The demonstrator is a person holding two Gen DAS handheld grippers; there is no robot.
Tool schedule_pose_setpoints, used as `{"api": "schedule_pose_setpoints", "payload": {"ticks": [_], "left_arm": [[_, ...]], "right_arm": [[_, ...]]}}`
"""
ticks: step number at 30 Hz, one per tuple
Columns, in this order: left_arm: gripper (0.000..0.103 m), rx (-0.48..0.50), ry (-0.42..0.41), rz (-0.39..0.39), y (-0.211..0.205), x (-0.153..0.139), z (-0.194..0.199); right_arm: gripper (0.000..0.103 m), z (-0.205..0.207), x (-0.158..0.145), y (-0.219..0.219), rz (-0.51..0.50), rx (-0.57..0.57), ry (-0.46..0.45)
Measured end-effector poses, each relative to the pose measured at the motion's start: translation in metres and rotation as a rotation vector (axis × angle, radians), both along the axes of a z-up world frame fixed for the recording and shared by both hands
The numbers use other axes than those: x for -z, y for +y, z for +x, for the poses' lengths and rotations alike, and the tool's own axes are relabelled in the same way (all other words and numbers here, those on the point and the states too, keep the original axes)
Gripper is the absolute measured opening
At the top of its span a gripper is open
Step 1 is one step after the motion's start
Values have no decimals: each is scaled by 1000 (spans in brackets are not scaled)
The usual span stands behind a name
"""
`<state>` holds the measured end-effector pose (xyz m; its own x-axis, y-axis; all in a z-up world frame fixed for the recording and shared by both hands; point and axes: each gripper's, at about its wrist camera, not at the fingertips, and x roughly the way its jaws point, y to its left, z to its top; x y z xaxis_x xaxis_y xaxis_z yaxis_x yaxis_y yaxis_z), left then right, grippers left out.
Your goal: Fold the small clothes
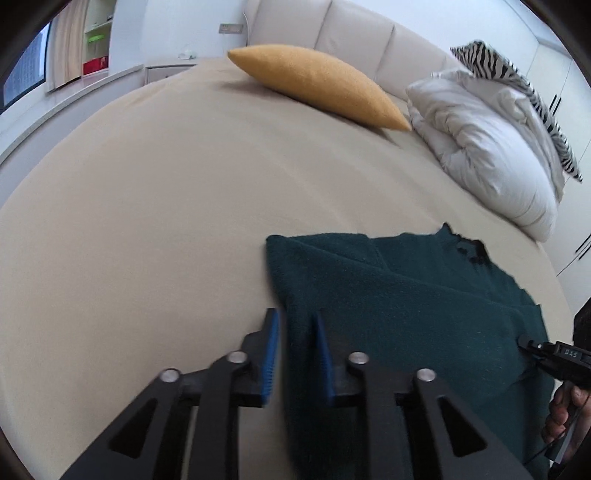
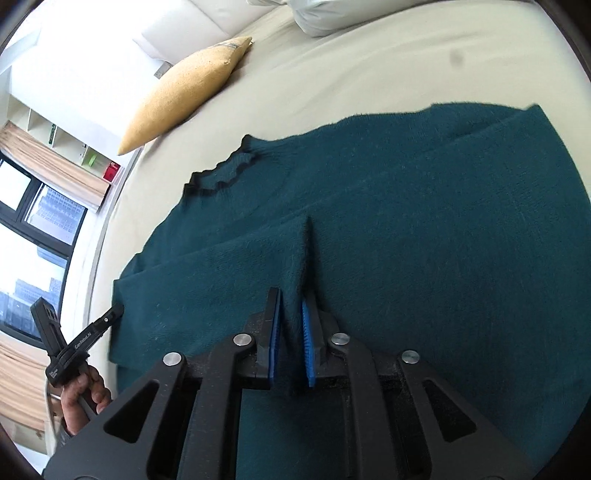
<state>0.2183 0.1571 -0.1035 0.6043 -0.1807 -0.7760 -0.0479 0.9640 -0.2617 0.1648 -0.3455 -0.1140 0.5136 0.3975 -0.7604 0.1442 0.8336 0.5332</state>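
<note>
A dark green knit sweater (image 1: 406,295) (image 2: 406,240) lies spread on the beige bed (image 1: 184,203) (image 2: 369,55), its collar towards the pillows. My left gripper (image 1: 295,314) straddles the sweater's left edge. Its blue pads stand apart, and the cloth between them lies loose, so it is open. My right gripper (image 2: 291,293) is shut on a raised ridge of the sweater, with the fold pinched between its pads. In the left wrist view the right gripper (image 1: 528,341) touches the sweater at the far right. In the right wrist view the left gripper (image 2: 114,310) is at the sweater's left edge.
A yellow pillow (image 1: 321,85) (image 2: 184,88), a white duvet (image 1: 487,147) and a zebra-print cushion (image 1: 517,85) lie by the padded headboard (image 1: 351,26). A window (image 2: 37,229) and shelves are beyond the bed's left side. A person's hands (image 2: 85,395) (image 1: 565,410) hold the gripper handles.
</note>
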Motion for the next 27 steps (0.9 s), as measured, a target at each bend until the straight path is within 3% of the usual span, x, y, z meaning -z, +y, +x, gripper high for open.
{"api": "schedule_pose_setpoints", "payload": {"ticks": [1, 2, 4, 6, 7, 8, 9, 11, 13, 19, 23, 27], "left_arm": [[55, 6, -11, -4, 1, -5, -8], [65, 12, -14, 2, 0, -8, -15], [66, 36, -1, 30, -6, -7, -25], [57, 63, 37, 55, -14, 3, -27], [38, 80, 64, 65, -19, 11, -27], [31, 89, 75, 59, -21, 16, -27], [29, 88, 73, 62, -21, 18, -29], [16, 95, 69, 68, -24, 17, -29], [11, 93, 71, 61, -22, 16, -29], [8, 104, 68, 84, -14, 15, -38], [9, 91, 67, 78, -11, 24, -35], [12, 91, 59, 98, -13, 24, -34]], "right_arm": [[18, -4, -2, 0, 21, 4, 2], [24, -7, -4, 0, 41, 7, -1], [31, -13, -7, 3, 53, 5, -11], [31, -15, -5, 10, 21, -11, -14], [31, -16, -5, 16, -19, -23, -14], [31, -16, -5, 19, -36, -28, -15], [29, -16, -5, 21, -54, -31, -12], [11, -17, -6, 23, -99, -33, 3], [8, -19, -7, 21, -97, -34, 11], [7, -30, -21, 27, -118, -36, -27], [7, -23, 2, 24, -101, -33, 24], [7, -27, 0, 21, -93, -33, 20]]}}
